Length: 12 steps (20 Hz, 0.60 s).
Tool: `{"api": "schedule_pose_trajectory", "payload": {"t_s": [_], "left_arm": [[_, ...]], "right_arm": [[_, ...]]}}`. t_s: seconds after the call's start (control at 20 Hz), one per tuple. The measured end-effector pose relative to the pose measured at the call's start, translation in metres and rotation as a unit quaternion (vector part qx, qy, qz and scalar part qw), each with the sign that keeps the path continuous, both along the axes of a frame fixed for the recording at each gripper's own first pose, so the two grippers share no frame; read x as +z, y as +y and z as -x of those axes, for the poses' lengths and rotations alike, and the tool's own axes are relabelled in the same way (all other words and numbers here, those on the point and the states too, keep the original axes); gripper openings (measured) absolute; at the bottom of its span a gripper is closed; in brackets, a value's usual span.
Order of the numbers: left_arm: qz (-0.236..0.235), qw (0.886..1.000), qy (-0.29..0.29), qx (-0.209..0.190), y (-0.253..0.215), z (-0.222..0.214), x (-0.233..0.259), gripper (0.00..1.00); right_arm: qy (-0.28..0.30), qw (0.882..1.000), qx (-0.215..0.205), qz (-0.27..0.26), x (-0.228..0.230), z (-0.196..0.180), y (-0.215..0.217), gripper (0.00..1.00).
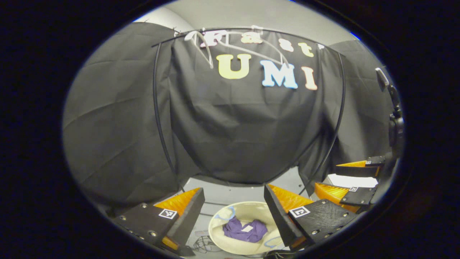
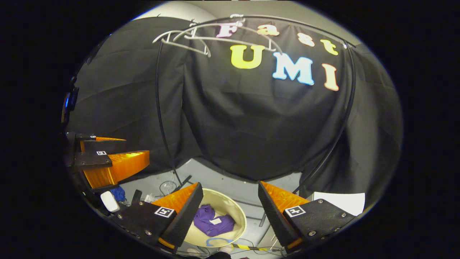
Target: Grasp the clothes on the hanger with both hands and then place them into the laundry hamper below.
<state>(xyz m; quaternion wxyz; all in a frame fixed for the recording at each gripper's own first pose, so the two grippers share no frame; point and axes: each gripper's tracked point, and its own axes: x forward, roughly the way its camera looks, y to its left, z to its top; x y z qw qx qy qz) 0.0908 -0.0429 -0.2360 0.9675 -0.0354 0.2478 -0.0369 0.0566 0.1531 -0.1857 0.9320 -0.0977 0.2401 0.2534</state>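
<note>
A purple garment [image 1: 245, 231] lies crumpled in the bottom of a round, cream laundry hamper [image 1: 219, 235] on the grey floor, so the task looks essentially done. High on the far side, bare white hangers [image 2: 187, 37] hang on a black rail [image 2: 287, 19] before the black cloth wall. The left gripper [image 1: 234, 216] and the right gripper [image 2: 230, 212] hover above the hamper, jaws spread wide, holding nothing. Loose cables [image 2: 169, 187] and a white sheet [image 2: 339, 199] lie on the floor nearby; nothing blocks the hamper.
</note>
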Motion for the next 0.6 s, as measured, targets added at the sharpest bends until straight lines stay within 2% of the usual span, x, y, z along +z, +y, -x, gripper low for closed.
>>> {"api": "schedule_pose_trajectory", "payload": {"t_s": [0.2,0.45,0.55,0.6], "left_arm": [[0.002,0.996,-0.083,0.020,0.026,-0.004,0.085,1.00],[0.006,0.986,-0.165,0.031,0.050,0.009,0.176,1.00],[0.011,0.982,-0.188,0.031,0.056,0.016,0.205,0.89],[0.013,0.980,-0.195,0.025,0.057,0.022,0.220,1.00]], "right_arm": [[-0.069,0.997,-0.018,-0.041,0.067,-0.009,-0.014,0.95],[-0.135,0.986,-0.043,-0.083,0.141,-0.009,-0.036,0.96],[-0.156,0.982,-0.053,-0.095,0.166,-0.009,-0.047,0.96],[-0.168,0.979,-0.059,-0.098,0.179,-0.008,-0.053,0.95]]}}
